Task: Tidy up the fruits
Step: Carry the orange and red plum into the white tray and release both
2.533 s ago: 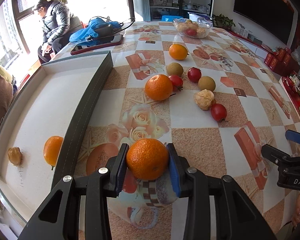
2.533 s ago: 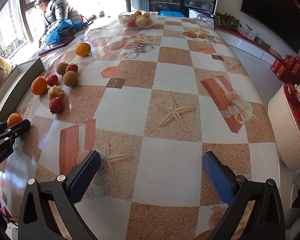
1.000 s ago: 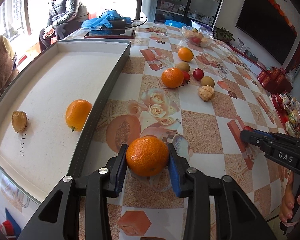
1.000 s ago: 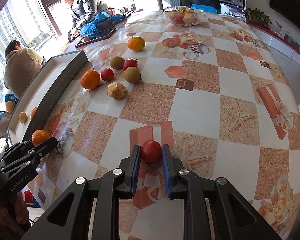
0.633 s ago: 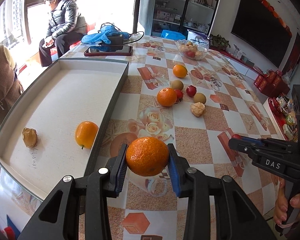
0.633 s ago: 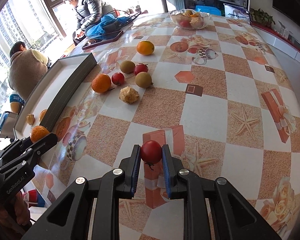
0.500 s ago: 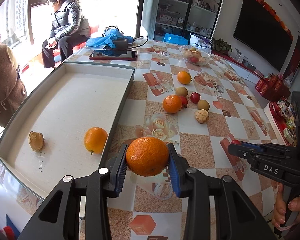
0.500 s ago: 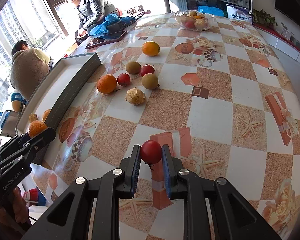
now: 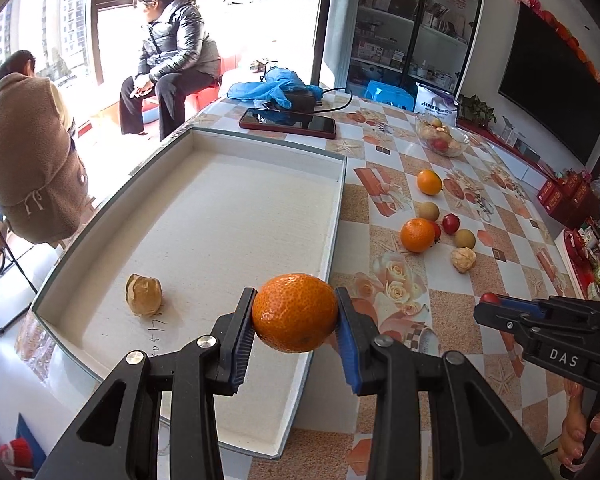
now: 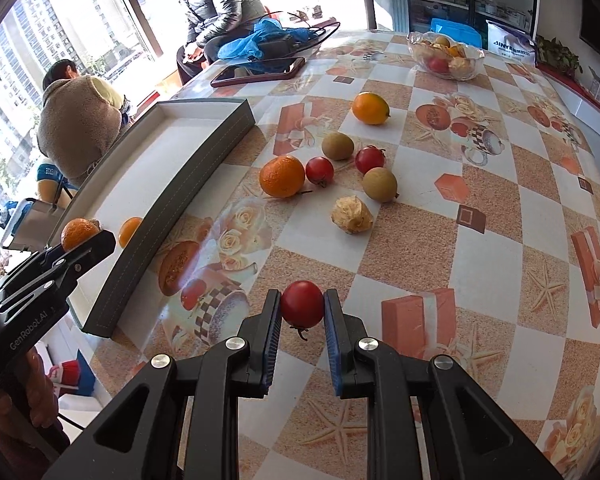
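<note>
Carrying a round, pebbly-skinned orange mandarin [image 9: 295, 312], the left gripper [image 9: 295, 316] has its jaws clenched on the fruit's two sides and holds it in the air over the near right corner of the shallow grey-walled tray with the pale lining [image 9: 236, 216]. To set it down well, I judge it best to move further inside the tray wall, lower until the fruit touches the lining, and only then let go — a round fruit dropped from height would likely roll.

The right gripper [image 10: 302, 312] grips a small glossy red tomato-like fruit [image 10: 302, 309] between its blue pads, held above the patterned tabletop [image 10: 500, 184] to the right of the tray; it looks next in line for the tray, so it should wait clear of the left gripper's path.

Inside the tray lie a dry, papery tan husked fruit [image 9: 143, 295] and, seen from the right wrist, a smooth orange fruit [image 10: 129, 231] close against the tray's right wall. A clear glass bowl [image 10: 444, 56] at the tabletop's far end, well beyond the tray, holds mixed fruit — red and yellowish pieces
</note>
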Available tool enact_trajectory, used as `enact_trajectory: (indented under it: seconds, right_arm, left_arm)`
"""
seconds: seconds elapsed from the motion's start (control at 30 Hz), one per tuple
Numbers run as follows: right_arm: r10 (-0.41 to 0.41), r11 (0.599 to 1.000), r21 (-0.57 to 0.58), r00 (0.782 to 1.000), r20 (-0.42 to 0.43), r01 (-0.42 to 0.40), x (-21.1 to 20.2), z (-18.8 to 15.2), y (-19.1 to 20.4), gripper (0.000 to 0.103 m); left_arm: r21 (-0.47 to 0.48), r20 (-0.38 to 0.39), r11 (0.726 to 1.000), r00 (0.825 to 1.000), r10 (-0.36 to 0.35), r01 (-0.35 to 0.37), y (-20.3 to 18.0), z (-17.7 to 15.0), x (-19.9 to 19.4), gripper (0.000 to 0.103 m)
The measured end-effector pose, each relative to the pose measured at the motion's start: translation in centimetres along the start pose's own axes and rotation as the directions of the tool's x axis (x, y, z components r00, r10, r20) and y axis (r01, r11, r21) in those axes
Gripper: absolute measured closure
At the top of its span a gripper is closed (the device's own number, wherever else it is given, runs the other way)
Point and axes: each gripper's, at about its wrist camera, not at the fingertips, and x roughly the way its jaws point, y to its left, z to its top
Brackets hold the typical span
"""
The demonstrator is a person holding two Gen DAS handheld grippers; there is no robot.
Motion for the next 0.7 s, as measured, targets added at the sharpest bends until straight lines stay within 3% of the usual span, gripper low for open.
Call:
enact_trajectory:
  seconds: [0.17,0.7]
  right_arm:
    - [0.022,0.998,-0.051,1.000,-0.011,-0.022,0.9,1.5,2.7,0.081]
    - [0.130,0.979,-0.149,0.989,-0.064,-0.139,4.8,6.9,11.4,0.081]
  left_arm:
    - [-0.005,-0.011,0.999,0.999,0.046,-0.046,2.0,0.3,0.3,0.062]
    - [-0.058,-0.055,0.996,0.996,0.070,-0.073,5.4,0.5,2.4,0.062]
